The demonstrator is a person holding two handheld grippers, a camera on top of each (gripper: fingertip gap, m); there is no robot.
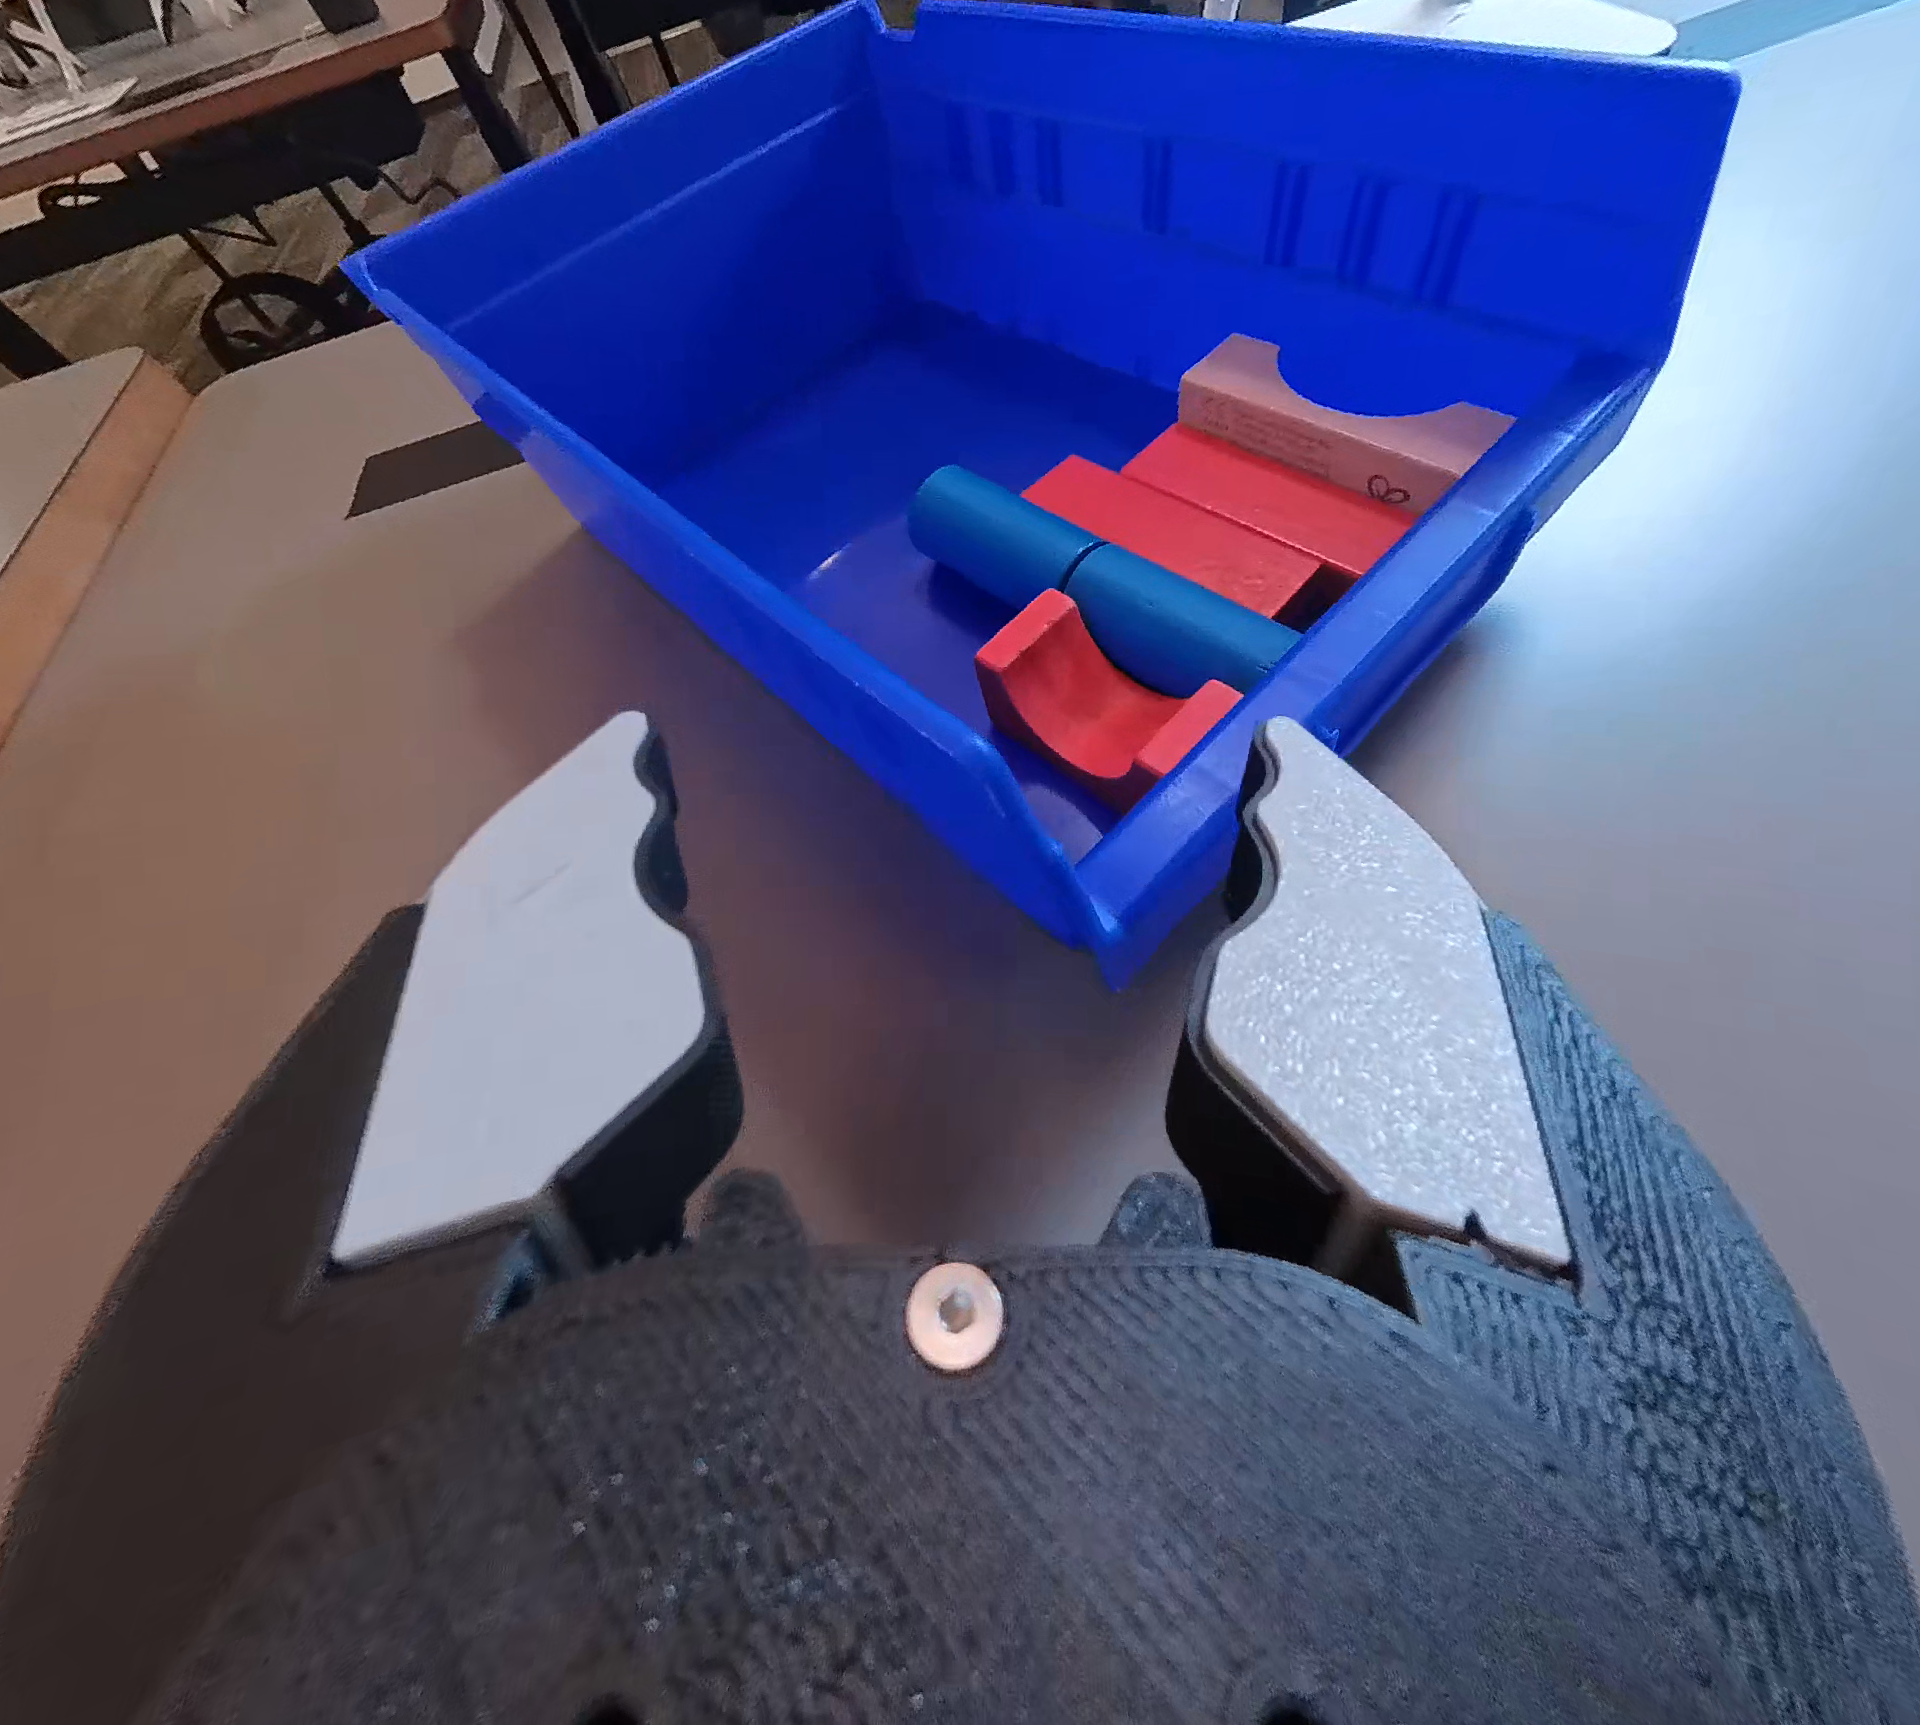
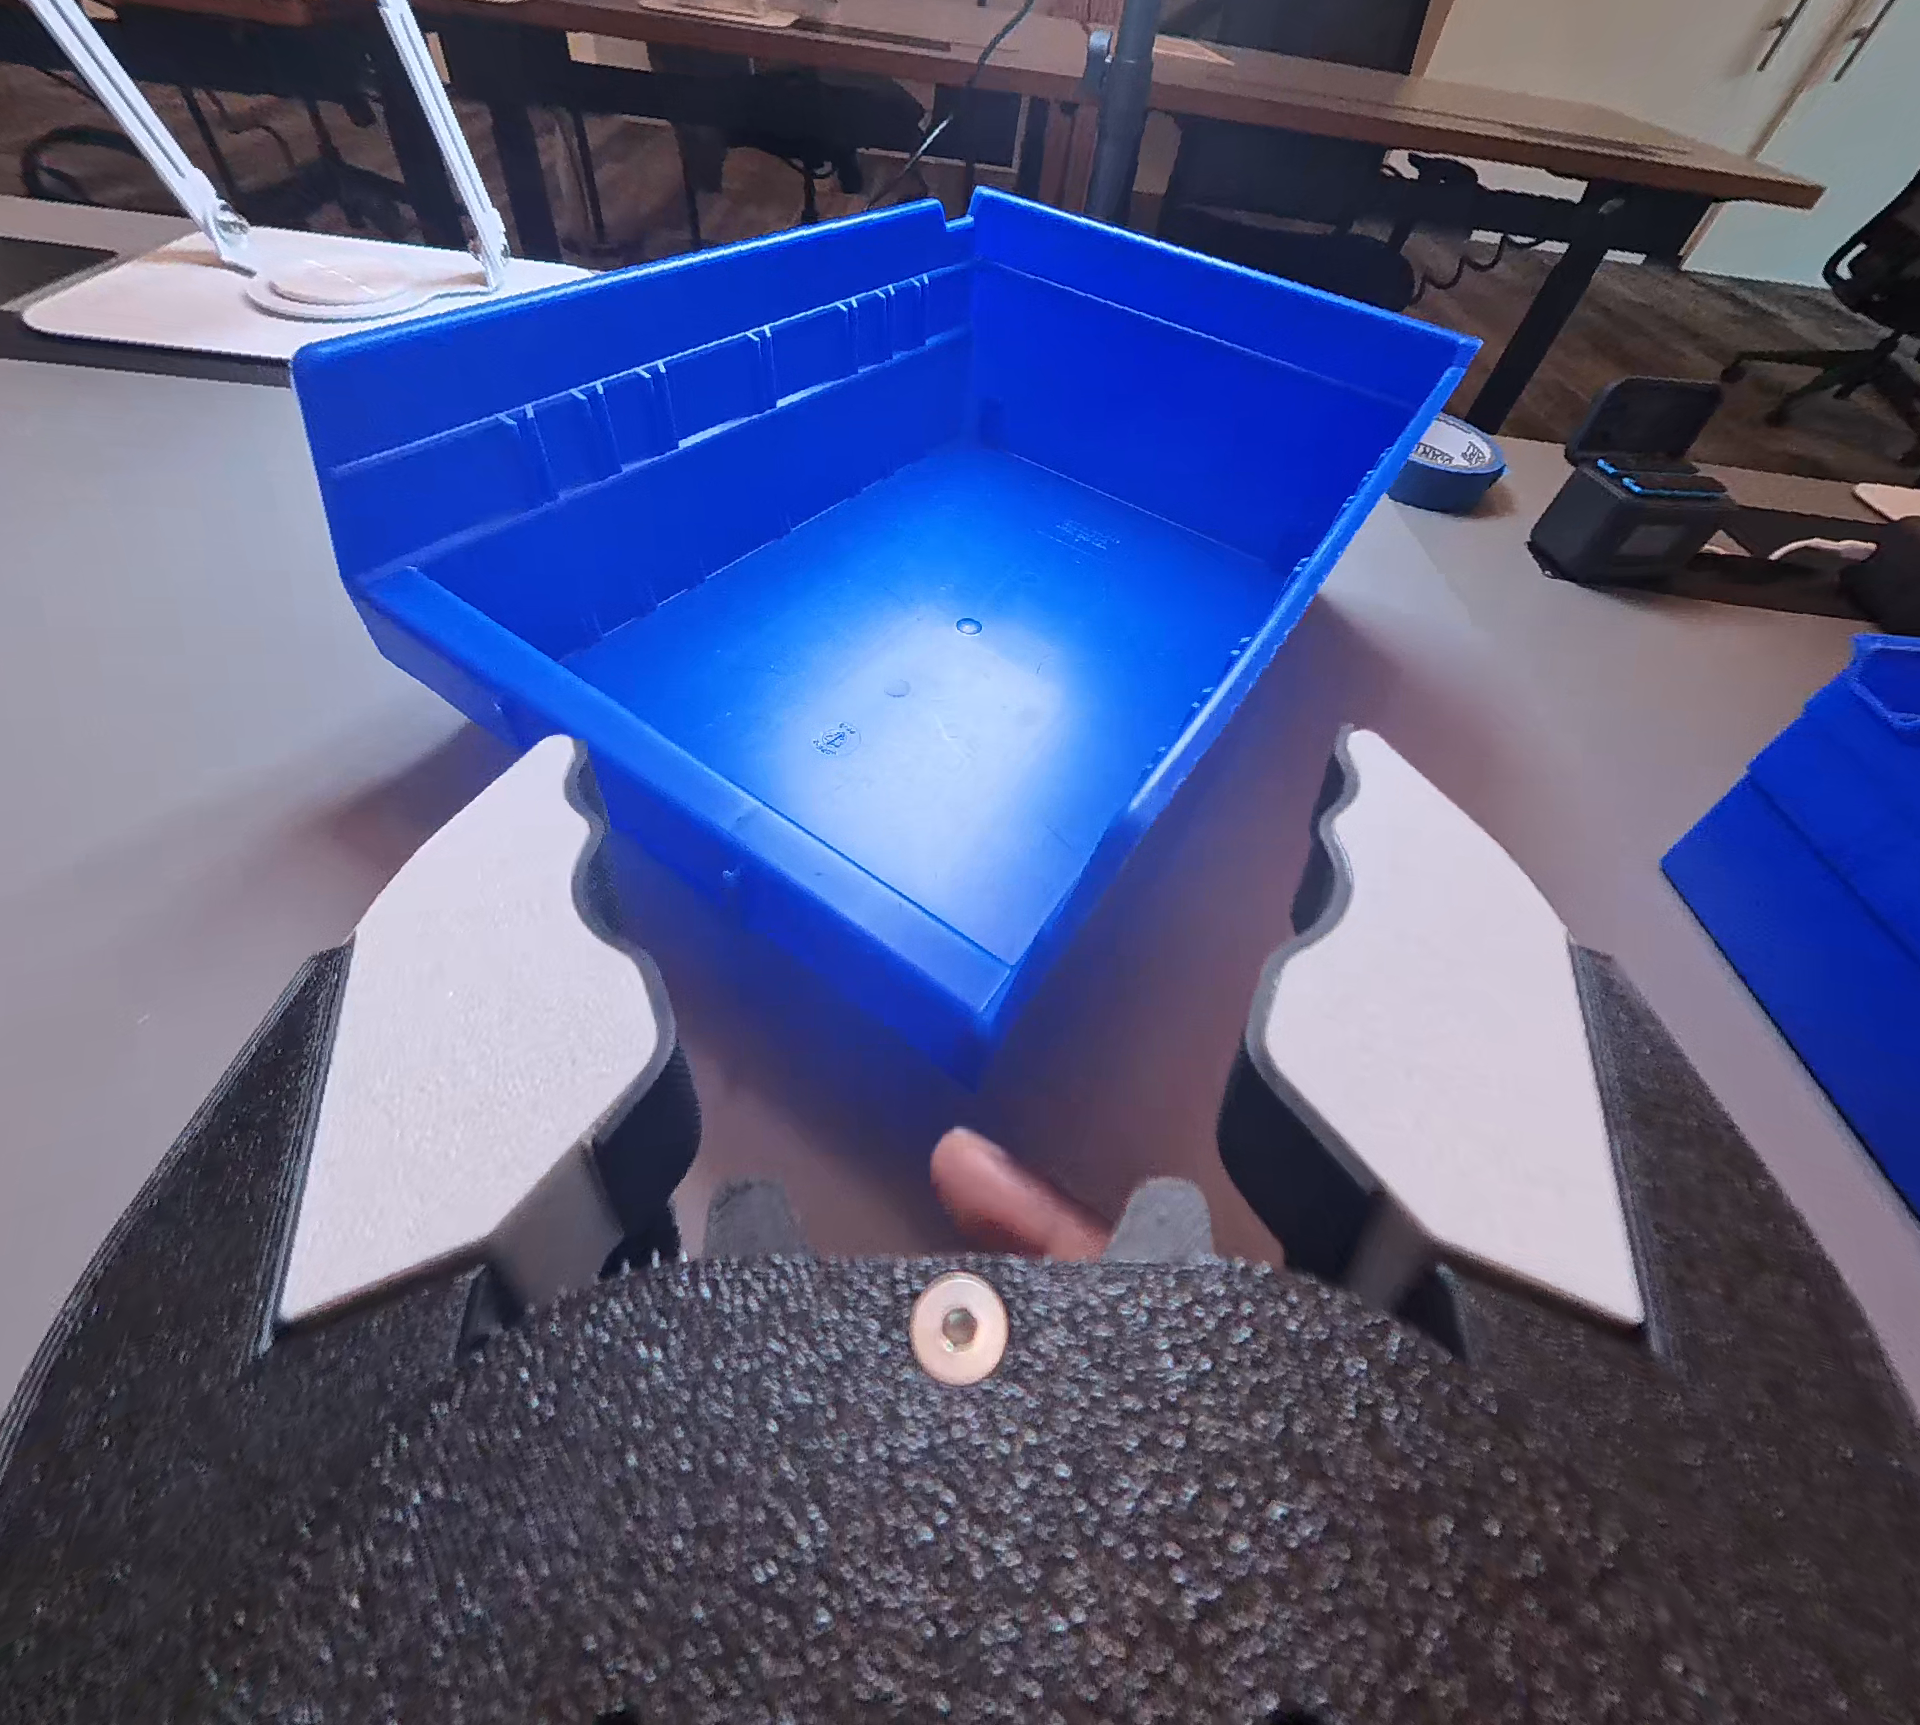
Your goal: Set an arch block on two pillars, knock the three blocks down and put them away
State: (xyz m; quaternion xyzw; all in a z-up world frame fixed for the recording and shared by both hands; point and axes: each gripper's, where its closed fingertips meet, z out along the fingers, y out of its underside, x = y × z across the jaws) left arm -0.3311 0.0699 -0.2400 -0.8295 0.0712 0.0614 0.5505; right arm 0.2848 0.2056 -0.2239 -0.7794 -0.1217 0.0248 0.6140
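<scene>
Here my left gripper [image 1: 951, 771] hangs spread before a blue bin [image 1: 665, 304]; inside lie a red arch block [image 1: 1091, 709], two teal cylinders [image 1: 1091, 574], red blocks [image 1: 1226, 522], pale arch [image 1: 1340, 418]. Only the right gripper [image 2: 956, 792], likewise spread, shows an empty bin [image 2: 1195, 325], tape roll [image 2: 1455, 460], lamp base [image 2: 156, 304].

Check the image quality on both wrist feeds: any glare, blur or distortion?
Left wrist view: blocks sharp, bin walls bowed by the wide-angle lens, left gripper slightly soft. Right wrist view: bright glare patch on the empty bin's floor, right gripper blurred.

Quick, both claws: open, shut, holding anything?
Left claw: open, holding nothing, just short of the blue bin of blocks.
Right claw: open, holding nothing, facing the empty blue bin.
</scene>
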